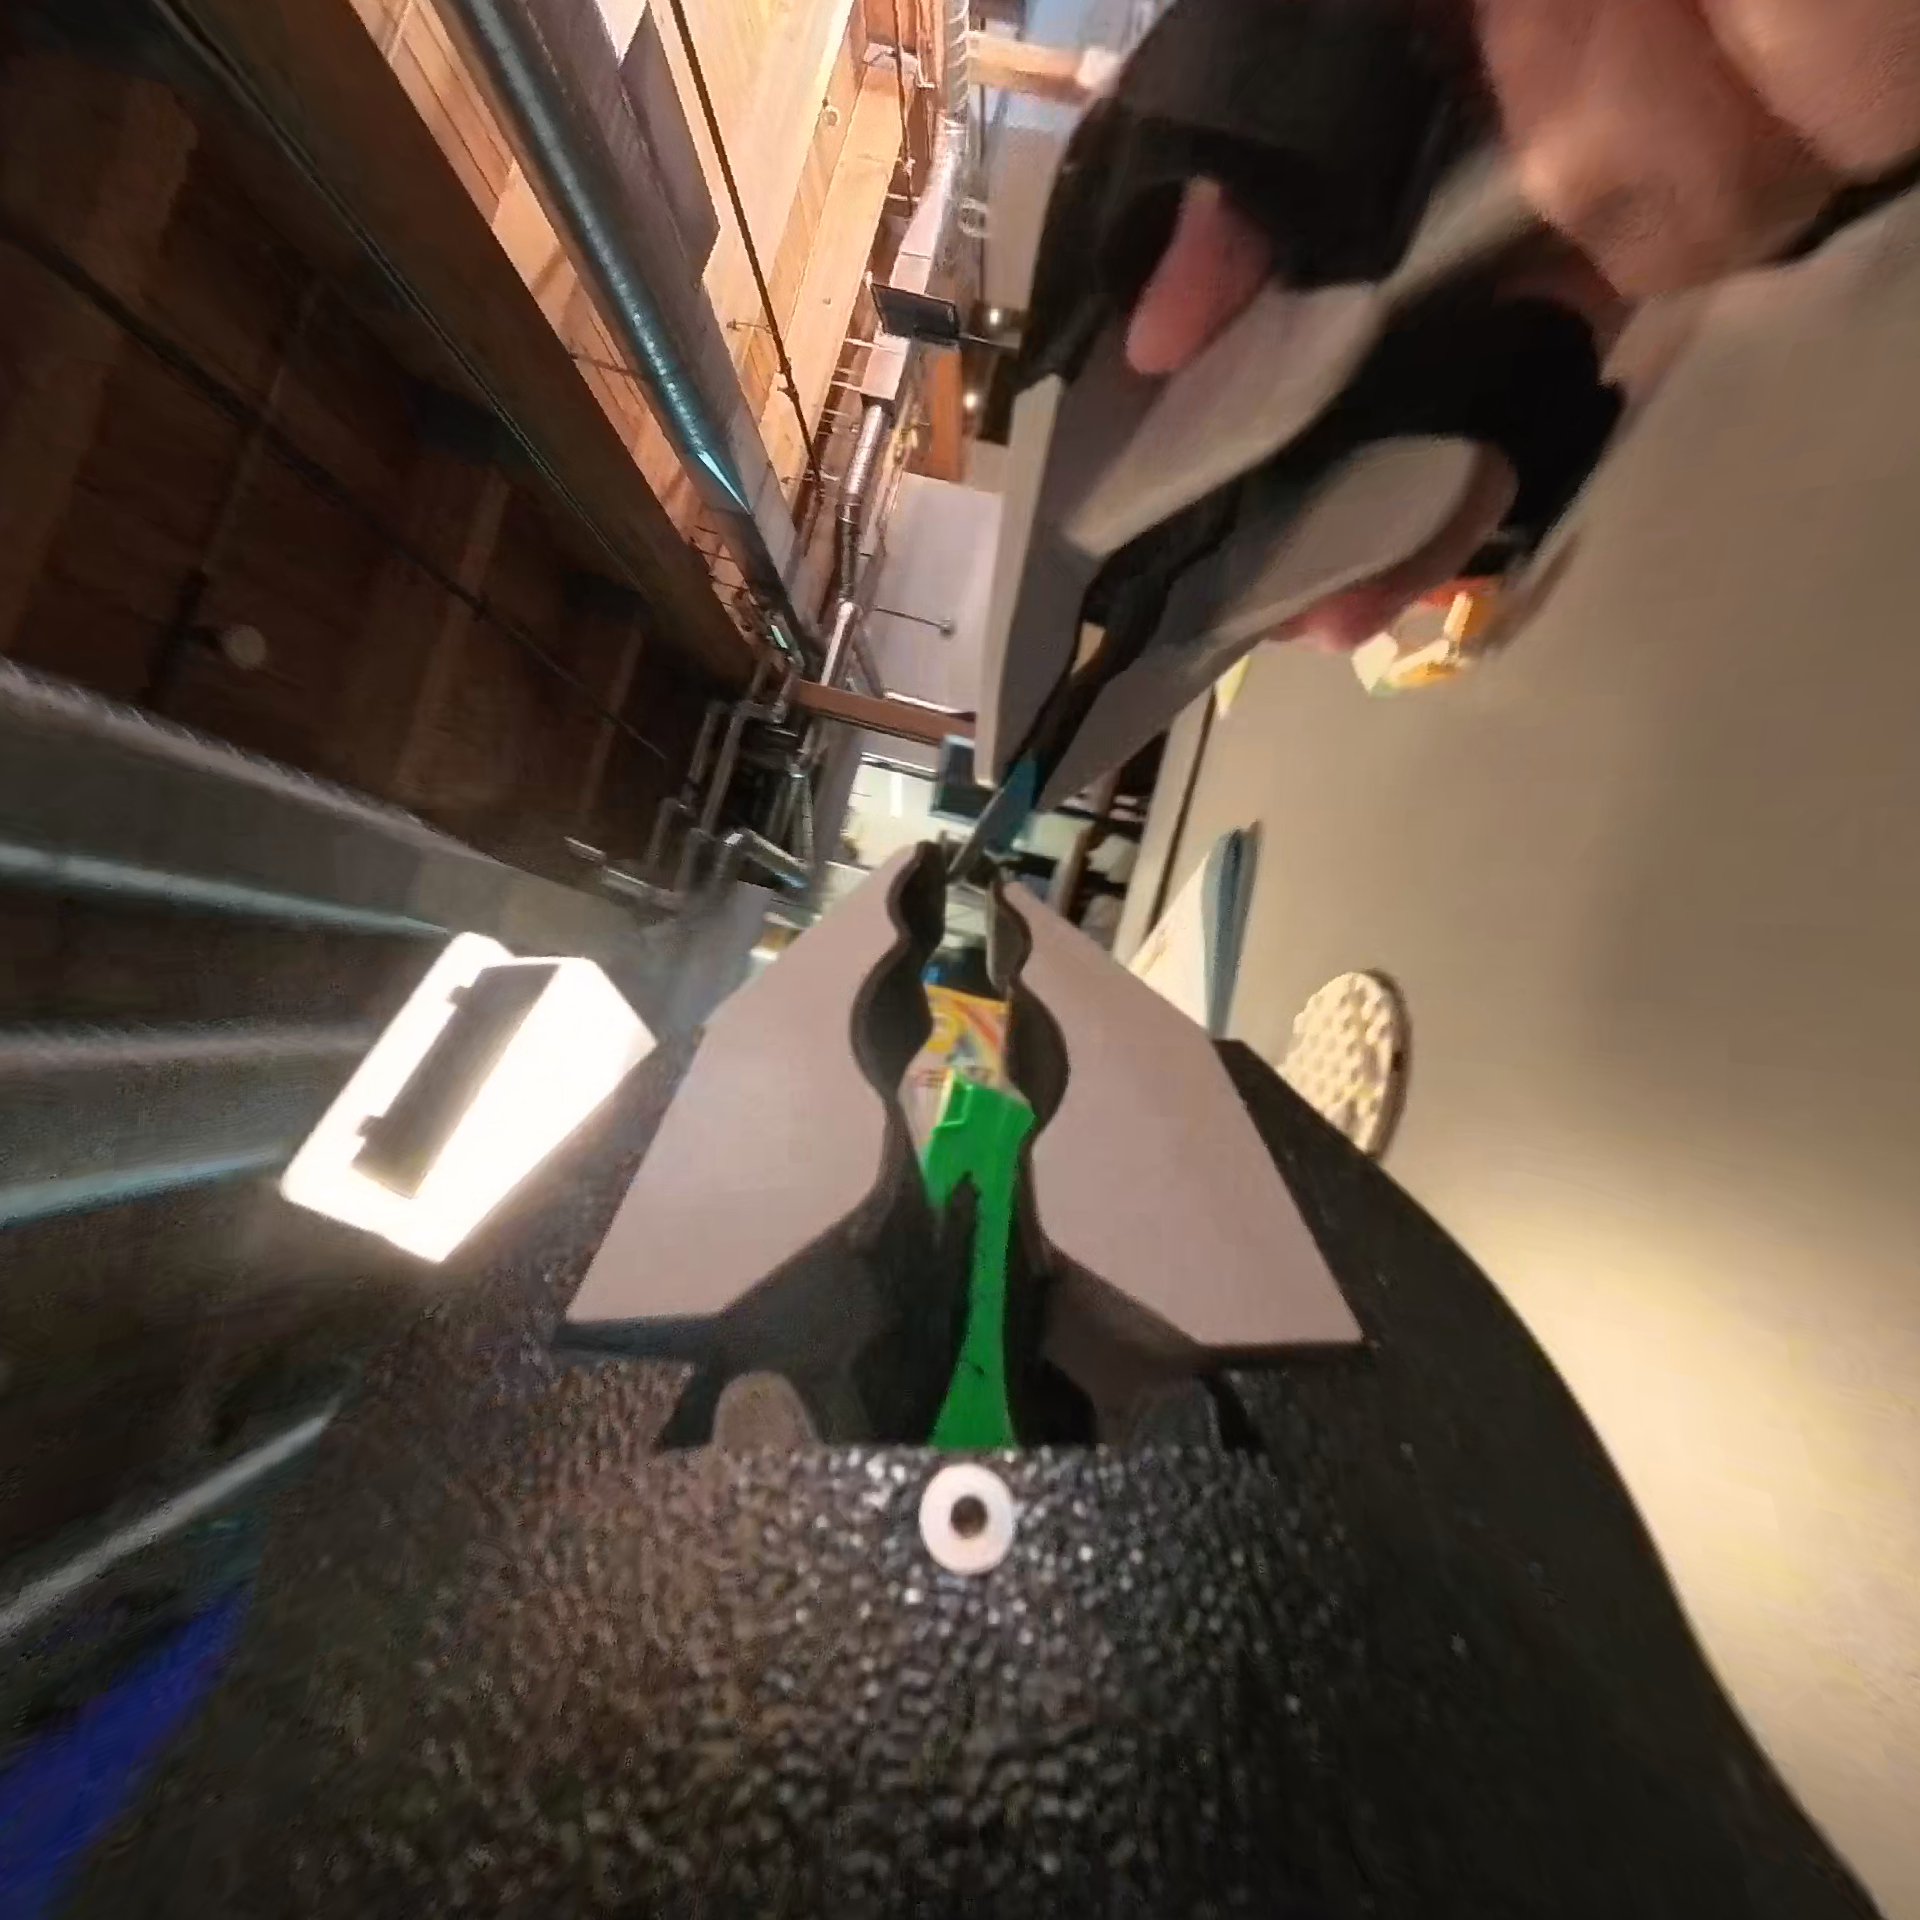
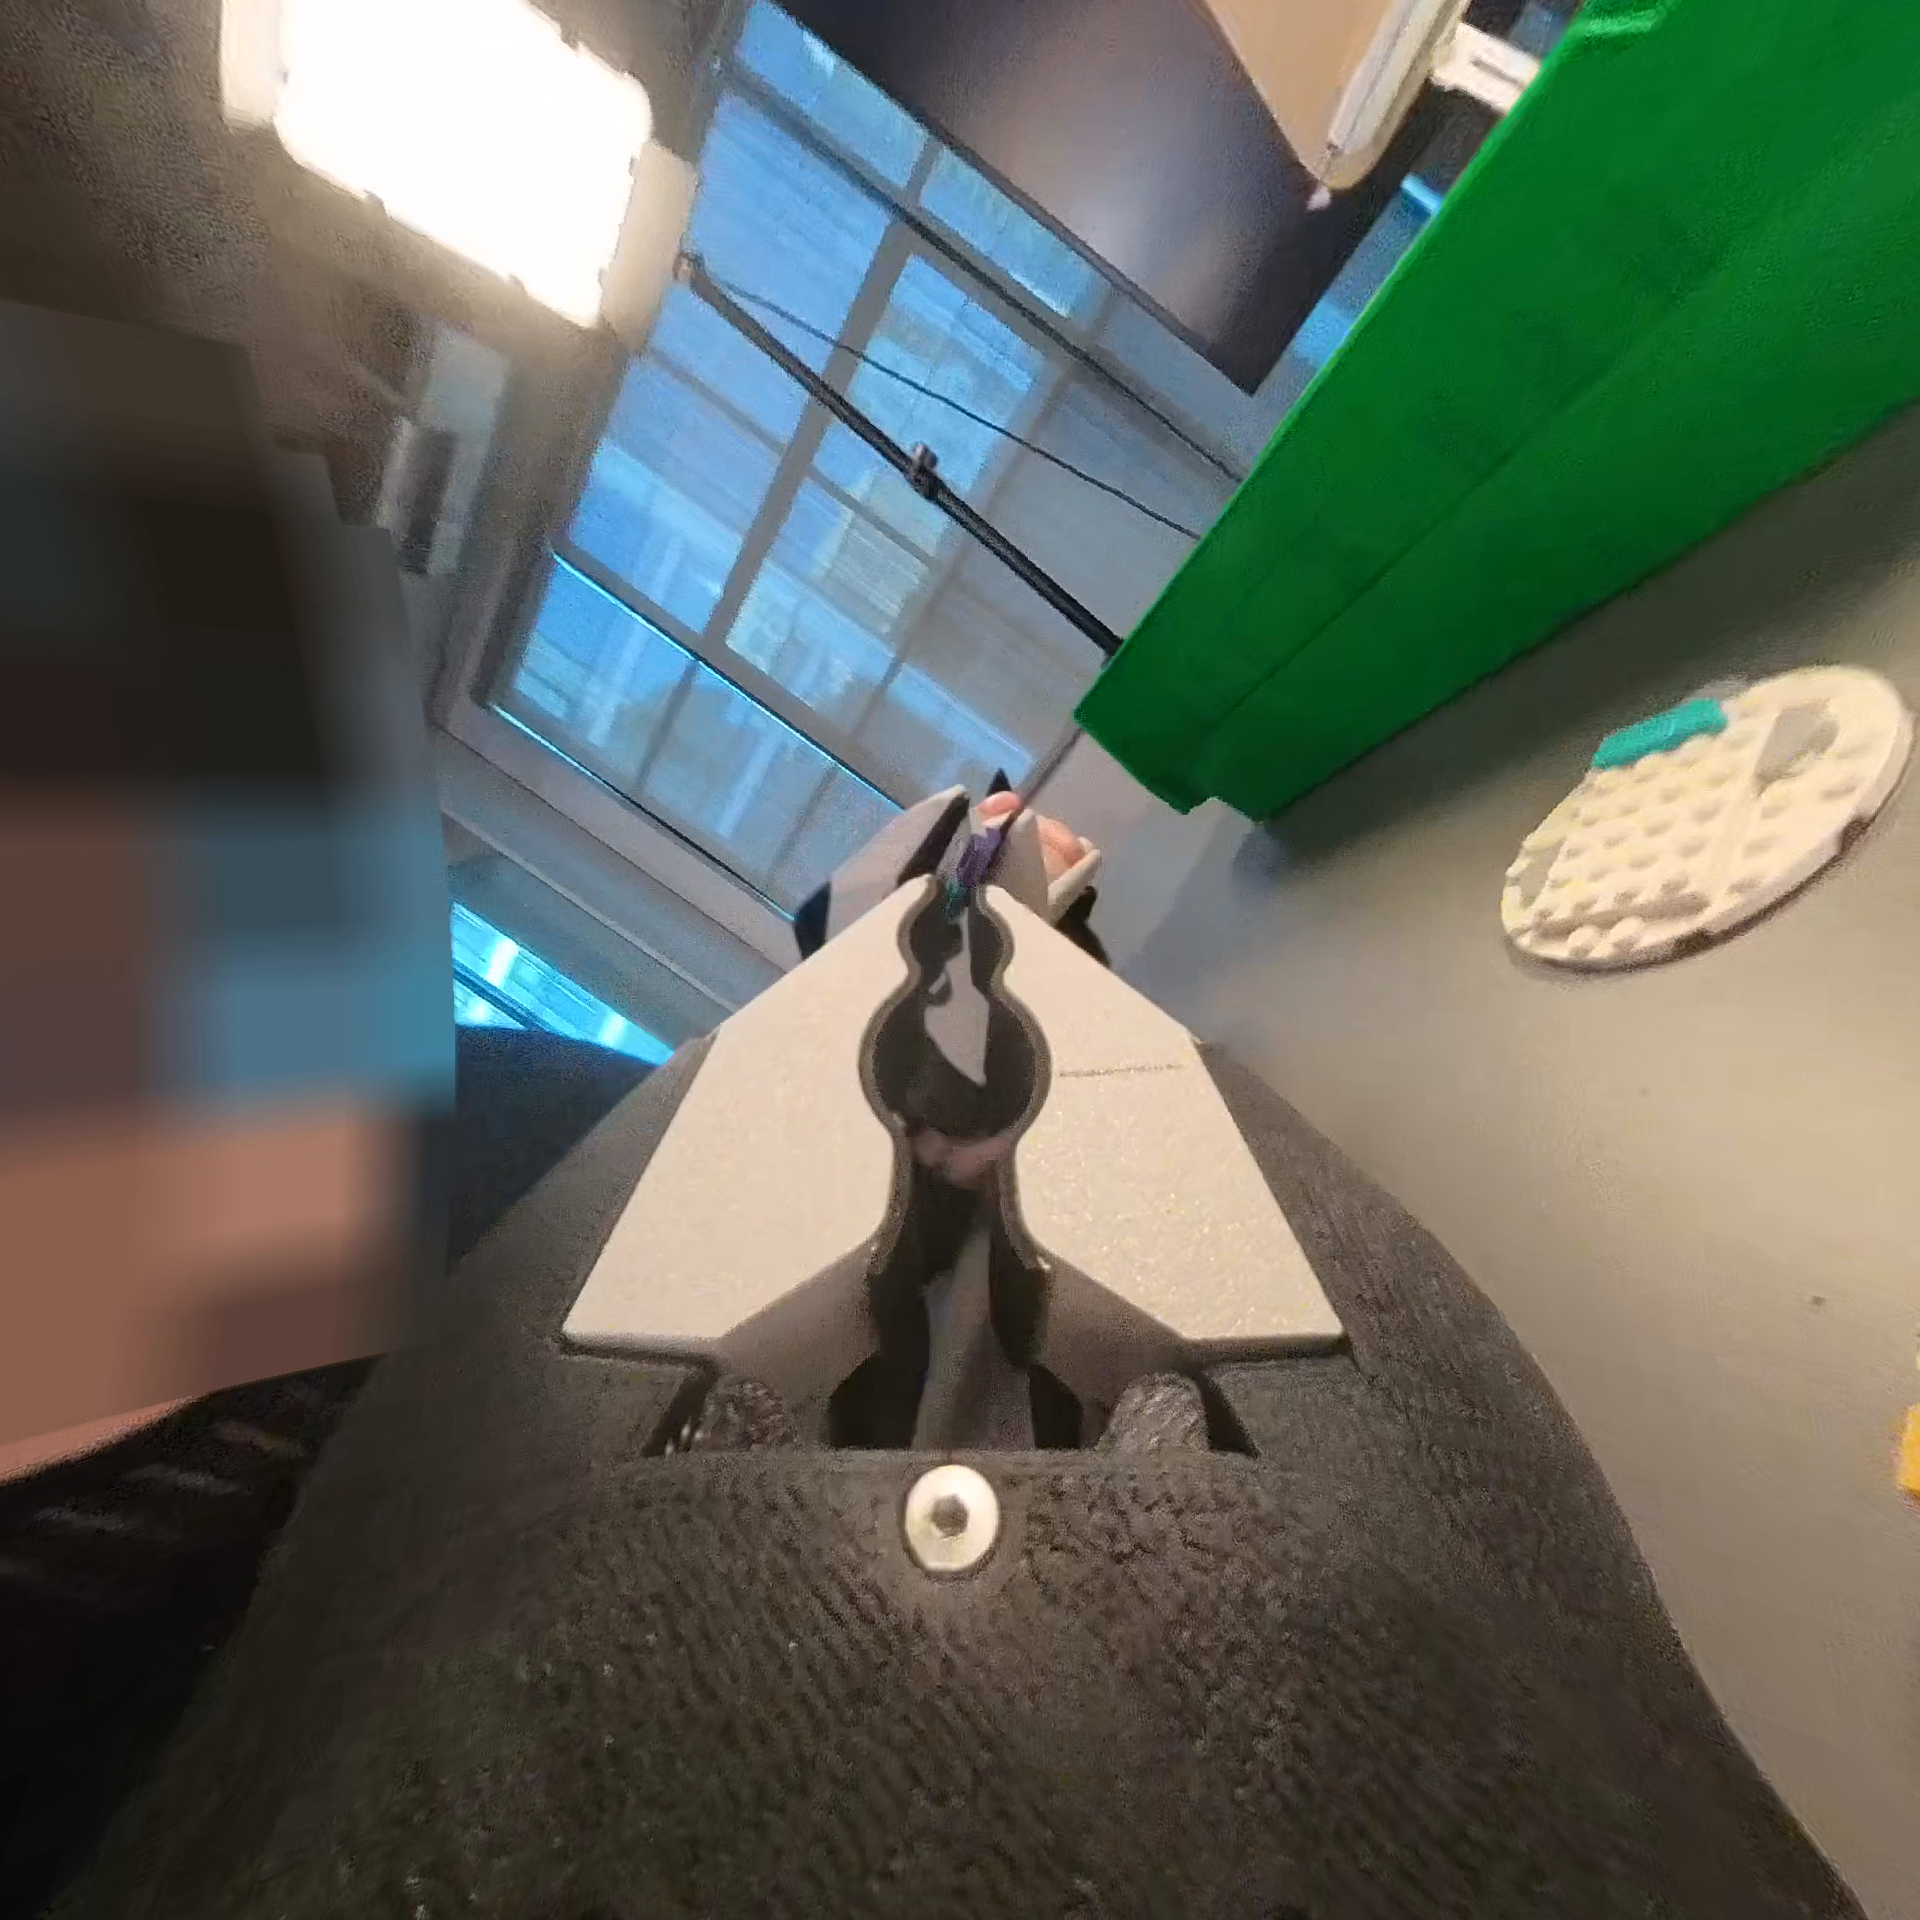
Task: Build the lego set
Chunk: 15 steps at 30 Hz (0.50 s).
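Left gripper (image 1: 961,868) nearly closed, pinching thin teal strip (image 1: 1013,810) at tips. Right gripper (image 2: 961,894) clamped on same small piece, teal and purple (image 2: 977,857), held mid-air between both, above grey table (image 2: 1455,1143). Judged light, thin, bendable; best pinched at ends. Studded white disc (image 2: 1704,821) well apart.

Grippers: two, left (image 1: 961,868) low centre of its own frame, right (image 2: 961,899) likewise; one small teal-and-purple piece (image 2: 971,868) between their tips; one round white studded plate (image 2: 1704,821) at right; one green cloth (image 2: 1558,416) upper right; one window (image 2: 831,520) centre
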Tool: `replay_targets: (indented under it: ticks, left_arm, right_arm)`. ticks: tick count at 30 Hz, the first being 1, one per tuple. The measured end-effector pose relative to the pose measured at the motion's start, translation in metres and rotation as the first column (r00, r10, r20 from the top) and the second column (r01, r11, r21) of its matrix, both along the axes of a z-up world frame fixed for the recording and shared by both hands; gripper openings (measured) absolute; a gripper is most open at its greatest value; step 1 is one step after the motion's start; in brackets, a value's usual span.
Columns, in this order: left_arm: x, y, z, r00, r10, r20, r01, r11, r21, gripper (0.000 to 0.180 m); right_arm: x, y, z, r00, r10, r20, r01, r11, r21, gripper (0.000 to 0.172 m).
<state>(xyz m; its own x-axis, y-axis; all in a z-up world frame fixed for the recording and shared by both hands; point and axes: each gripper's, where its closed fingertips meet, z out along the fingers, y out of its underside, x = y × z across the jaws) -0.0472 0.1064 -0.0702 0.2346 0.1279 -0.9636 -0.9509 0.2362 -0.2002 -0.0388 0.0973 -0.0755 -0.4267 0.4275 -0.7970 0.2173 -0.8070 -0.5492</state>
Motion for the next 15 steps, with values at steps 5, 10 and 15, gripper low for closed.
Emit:
replay_targets:
  ticks: [5, 10, 15]
  left_arm:
    - [0.004, -0.001, -0.006, 0.977, -0.091, 0.195, 0.117, 0.985, -0.126, 0.004]
    - [0.009, -0.004, -0.015, 0.935, -0.148, 0.321, 0.229, 0.945, -0.232, 0.004]
    - [0.011, -0.001, -0.024, 0.899, -0.134, 0.416, 0.279, 0.909, -0.310, 0.005]
  right_arm:
    - [0.004, -0.004, -0.002, 0.999, -0.046, -0.003, 0.045, 0.951, 0.306, 0.001]
    - [0.009, -0.009, -0.007, 0.999, -0.033, 0.004, 0.027, 0.869, 0.494, 0.000]
    - [0.012, -0.006, -0.013, 0.997, -0.071, 0.012, 0.047, 0.764, 0.643, 0.000]
